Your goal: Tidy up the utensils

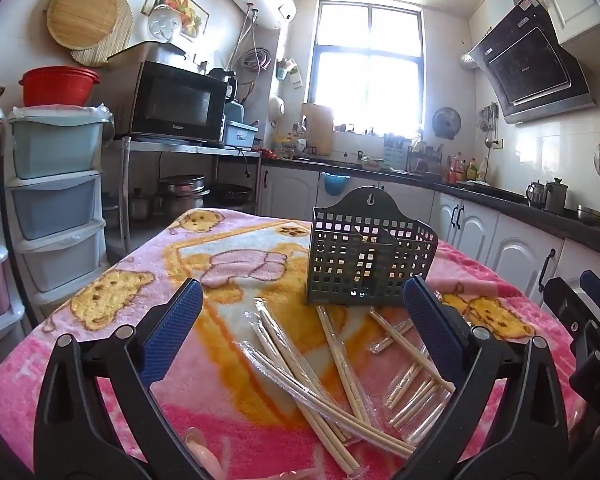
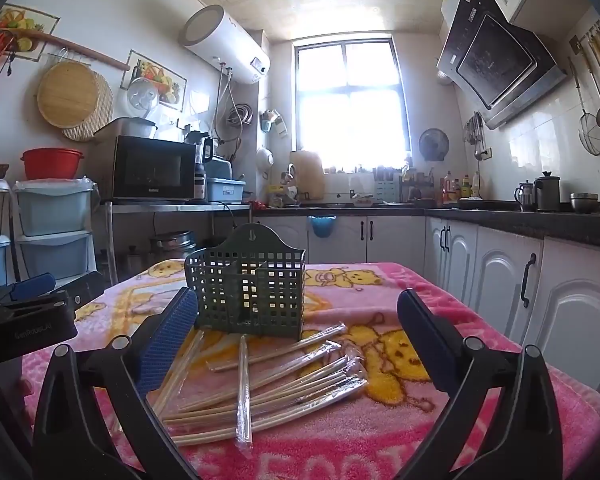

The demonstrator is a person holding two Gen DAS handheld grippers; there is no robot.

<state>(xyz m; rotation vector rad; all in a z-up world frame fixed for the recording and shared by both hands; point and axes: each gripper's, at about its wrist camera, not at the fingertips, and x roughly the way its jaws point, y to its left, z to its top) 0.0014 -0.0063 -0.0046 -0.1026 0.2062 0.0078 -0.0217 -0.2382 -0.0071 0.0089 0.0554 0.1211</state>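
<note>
A pink bear-print blanket point(image 1: 112, 296) covers the table, and on it stands the caddy point(image 1: 370, 254), a dark green plastic basket with square-holed walls, an inner divider and a raised back plate with a hanging slot. It sits upright, and no utensils show inside it. On the near side of the caddy lie the chopsticks point(image 1: 296, 364), pale wooden pairs, most in clear plastic sleeves, scattered and crossing one another; the farthest ends reach the caddy's base. In the right wrist view the same chopsticks point(image 2: 276, 384) fan out below and to the right of the caddy point(image 2: 248, 284), with one sleeved pair lying across the rest.

The left gripper point(image 1: 302, 304) hovers above the chopsticks on the near side of the caddy, its blue-padded jaws spread wide and holding nothing. The right gripper point(image 2: 296, 312) sits likewise before the caddy, jaws wide apart and empty. Each gripper shows at the edge of the other's view
</note>
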